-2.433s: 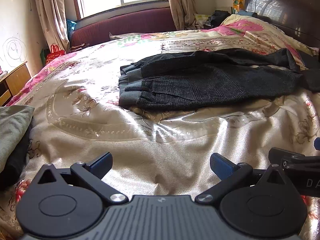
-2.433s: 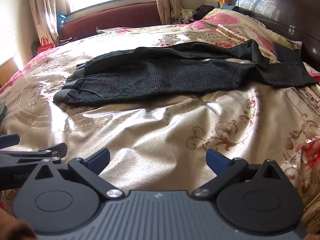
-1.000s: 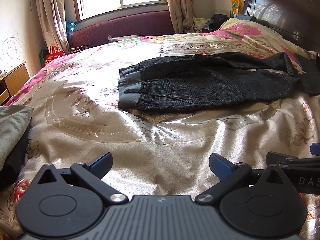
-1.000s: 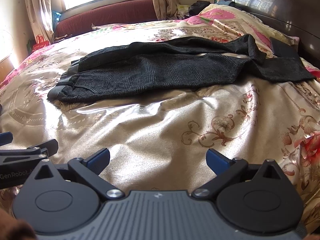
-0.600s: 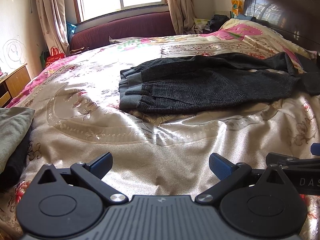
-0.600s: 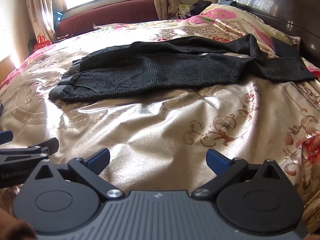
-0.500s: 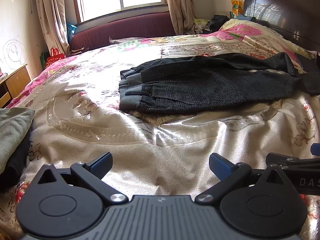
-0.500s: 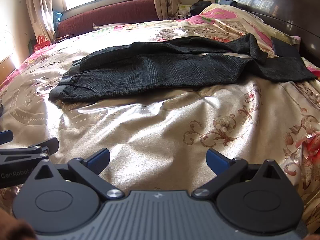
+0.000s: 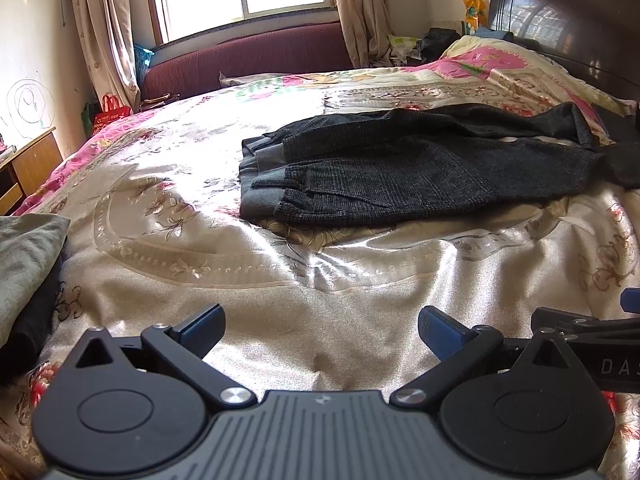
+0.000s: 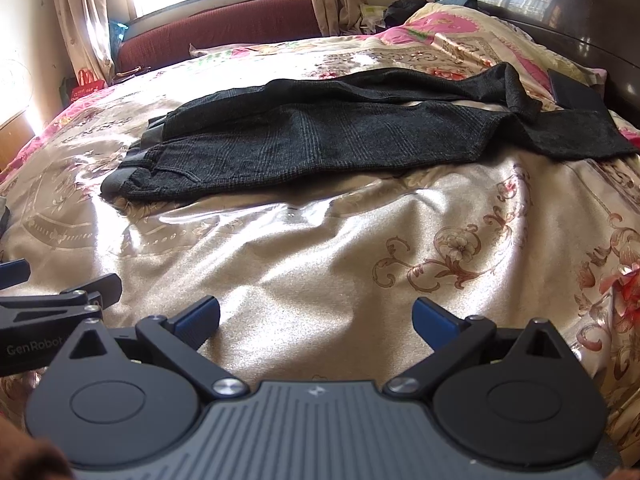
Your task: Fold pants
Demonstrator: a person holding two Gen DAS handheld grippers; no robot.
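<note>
Dark grey checked pants [image 9: 400,168] [image 10: 320,140] lie lengthwise on the bed, one leg folded over the other. The grey waistband [image 9: 260,196] is at the left end and the leg ends trail off to the right. My left gripper [image 9: 320,330] hovers open over the bedspread, well short of the waistband, nothing between its blue pads. My right gripper [image 10: 316,320] is open too, near the bed's front edge and apart from the pants. Each view catches the other gripper at its side edge.
A shiny floral bedspread [image 10: 360,248] covers the bed. Folded grey and black clothes [image 9: 24,264] sit at the left edge. A dark wooden headboard [image 9: 560,28] stands at the right, a maroon bench [image 9: 248,56] under the window, and a black flat item [image 10: 576,92] by the pillows.
Both grippers have drifted only slightly; the pants sit marginally lower in the views than a second ago. The jaws have stayed open and the pants have not moved.
</note>
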